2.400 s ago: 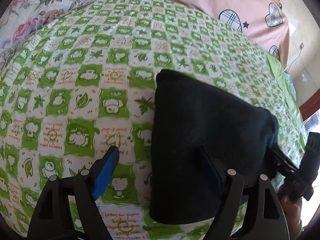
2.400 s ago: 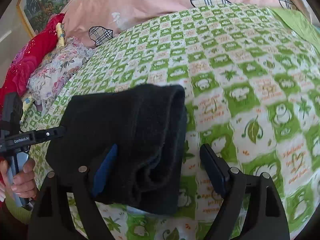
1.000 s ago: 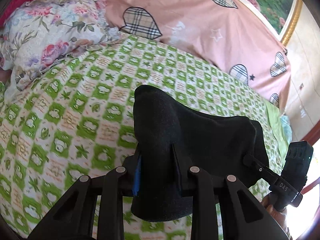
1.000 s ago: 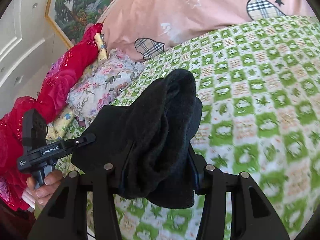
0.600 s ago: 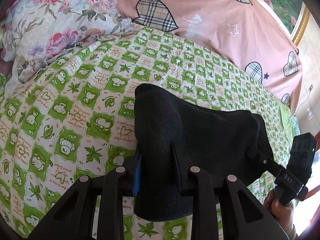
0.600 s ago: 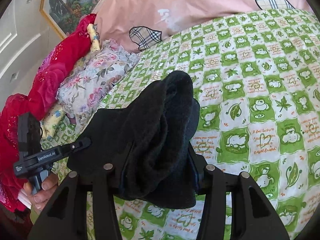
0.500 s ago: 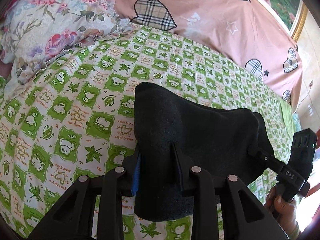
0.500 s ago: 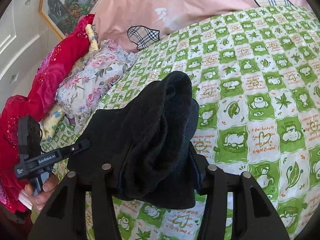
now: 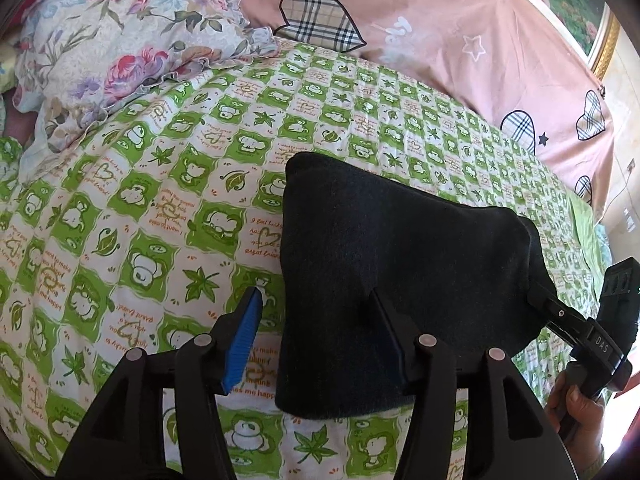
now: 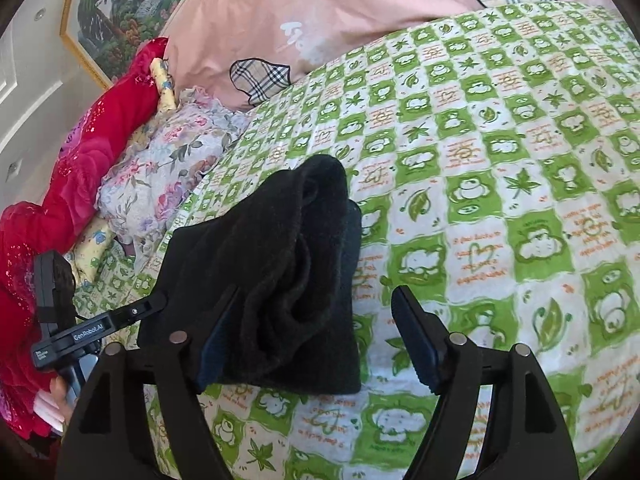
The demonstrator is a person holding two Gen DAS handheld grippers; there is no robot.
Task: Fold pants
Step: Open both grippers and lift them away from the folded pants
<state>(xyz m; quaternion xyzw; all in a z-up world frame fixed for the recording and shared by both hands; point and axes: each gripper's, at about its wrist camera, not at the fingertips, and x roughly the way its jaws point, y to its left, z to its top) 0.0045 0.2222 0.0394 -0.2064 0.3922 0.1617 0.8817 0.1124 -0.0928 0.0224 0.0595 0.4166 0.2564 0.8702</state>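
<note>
The black pants point(image 9: 400, 260) lie as a folded bundle on the green checked sheet point(image 9: 140, 220). My left gripper point(image 9: 316, 293) straddles their near left edge and its jaws are opening. Its blue pad point(image 9: 244, 340) stands apart from the cloth, while the other finger point(image 9: 384, 320) rests against it. In the right wrist view the pants point(image 10: 280, 260) show their thick rolled end. My right gripper point(image 10: 318, 290) is also opening around that end, with its right finger point(image 10: 412, 340) off the cloth. Each view shows the other hand-held gripper at the bundle's far side.
A floral pillow point(image 9: 120, 48) and a pink quilt with plaid hearts point(image 9: 440, 40) lie at the head of the bed. Red bedding point(image 10: 80, 152) is piled at the left under a framed painting point(image 10: 120, 12). A hand point(image 9: 576, 408) holds the right gripper's handle.
Both grippers, shut on the pants before, have spread their jaws. The bundle has come down onto the sheet, and both cameras sit a little lower.
</note>
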